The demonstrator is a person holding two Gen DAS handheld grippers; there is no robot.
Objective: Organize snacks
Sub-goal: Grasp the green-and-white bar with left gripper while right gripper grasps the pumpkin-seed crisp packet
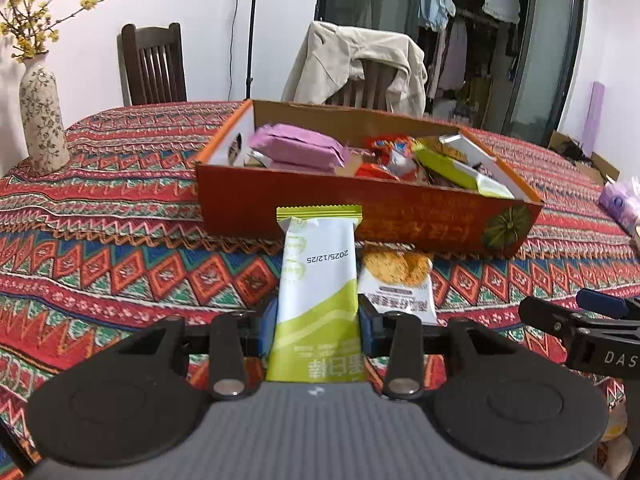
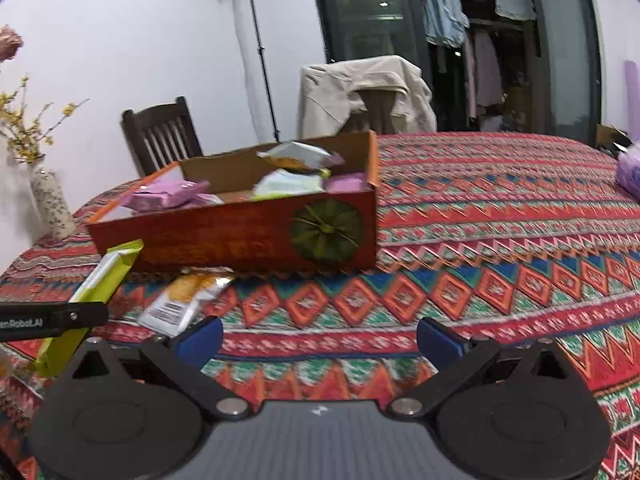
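My left gripper (image 1: pixel 318 326) is shut on a green-and-white snack bar (image 1: pixel 318 280) and holds it upright above the table, in front of the orange cardboard box (image 1: pixel 360 216). The box holds purple packets (image 1: pixel 300 148), red sweets and green-white packets. A cracker packet (image 1: pixel 396 280) lies on the cloth just before the box. In the right wrist view, my right gripper (image 2: pixel 318 340) is open and empty above the cloth. The box (image 2: pixel 224 236), the held bar (image 2: pixel 100 280) and the cracker packet (image 2: pixel 184 300) lie to its left.
A flowered vase (image 1: pixel 42 120) with yellow blossoms stands at the table's far left. Two chairs (image 1: pixel 154 64) stand behind the table, one draped with a beige jacket (image 1: pixel 360 64). A purple tissue pack (image 1: pixel 622 204) lies at the right edge. The right gripper's finger (image 1: pixel 580 320) shows at right.
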